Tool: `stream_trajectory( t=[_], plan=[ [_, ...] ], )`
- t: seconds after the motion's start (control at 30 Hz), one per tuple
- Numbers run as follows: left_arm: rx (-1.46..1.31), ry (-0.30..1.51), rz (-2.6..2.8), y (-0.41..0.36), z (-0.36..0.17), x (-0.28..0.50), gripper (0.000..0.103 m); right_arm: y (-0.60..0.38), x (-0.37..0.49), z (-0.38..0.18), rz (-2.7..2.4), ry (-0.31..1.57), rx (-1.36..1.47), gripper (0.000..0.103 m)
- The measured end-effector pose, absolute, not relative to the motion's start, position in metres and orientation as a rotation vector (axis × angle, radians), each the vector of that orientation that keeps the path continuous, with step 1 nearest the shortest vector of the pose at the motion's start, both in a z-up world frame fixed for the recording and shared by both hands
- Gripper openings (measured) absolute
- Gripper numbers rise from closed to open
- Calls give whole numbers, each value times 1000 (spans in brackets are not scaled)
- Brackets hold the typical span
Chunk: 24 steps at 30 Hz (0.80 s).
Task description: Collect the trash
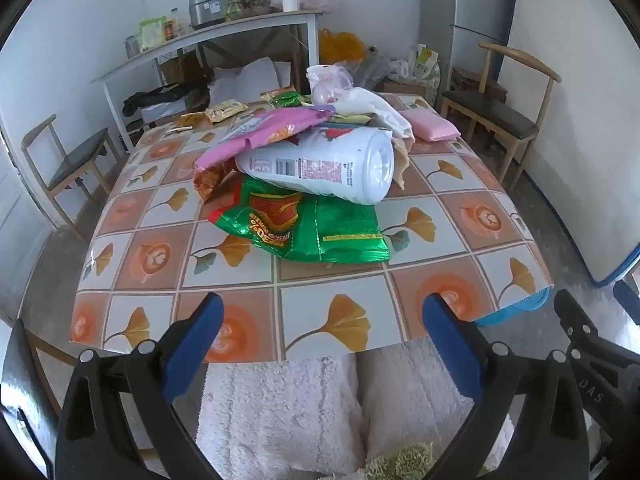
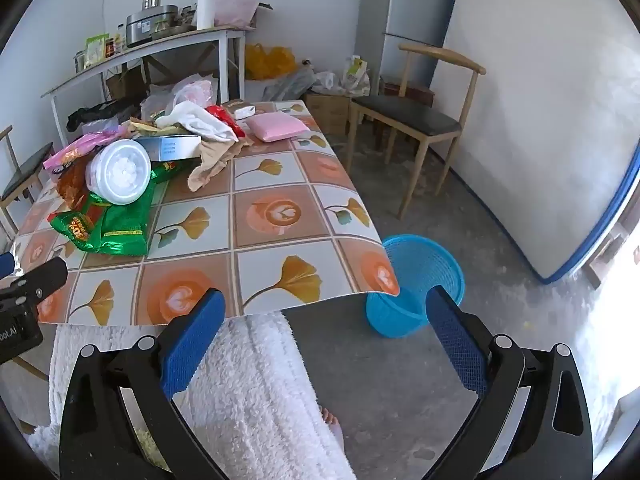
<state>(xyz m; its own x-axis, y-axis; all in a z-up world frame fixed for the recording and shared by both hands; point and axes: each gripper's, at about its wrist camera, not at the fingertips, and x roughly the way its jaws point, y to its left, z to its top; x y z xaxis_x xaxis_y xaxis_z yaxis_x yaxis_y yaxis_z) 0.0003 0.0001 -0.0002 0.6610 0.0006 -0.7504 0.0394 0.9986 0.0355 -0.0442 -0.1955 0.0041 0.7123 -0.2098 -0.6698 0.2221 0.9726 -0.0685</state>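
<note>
A pile of trash lies mid-table: a white plastic bottle (image 1: 320, 168) on its side, resting on a green snack bag (image 1: 308, 228), with a pink snack bag (image 1: 264, 128) on top. The same bottle (image 2: 118, 172) and green bag (image 2: 108, 224) show at the left of the right wrist view. A blue mesh waste basket (image 2: 416, 284) stands on the floor by the table's near right corner. My left gripper (image 1: 322, 312) is open and empty at the table's near edge. My right gripper (image 2: 326, 304) is open and empty, near the table corner and the basket.
The tiled tablecloth table (image 1: 332, 324) also holds a pink sponge pack (image 1: 434, 128), white cloth (image 1: 372, 108), small wrappers and a clear bag at the back. Wooden chairs (image 2: 416, 120) stand on both sides. A shelf with kitchenware is behind. White fluffy fabric (image 2: 256, 392) is below the grippers.
</note>
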Motion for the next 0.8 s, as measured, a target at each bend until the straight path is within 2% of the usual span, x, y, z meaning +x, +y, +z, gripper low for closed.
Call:
stream_trajectory(
  t=[0.8],
  plan=[
    [58, 860, -46, -5, -1, 2, 97, -204, -42, 10, -272, 686, 26, 96]
  ],
)
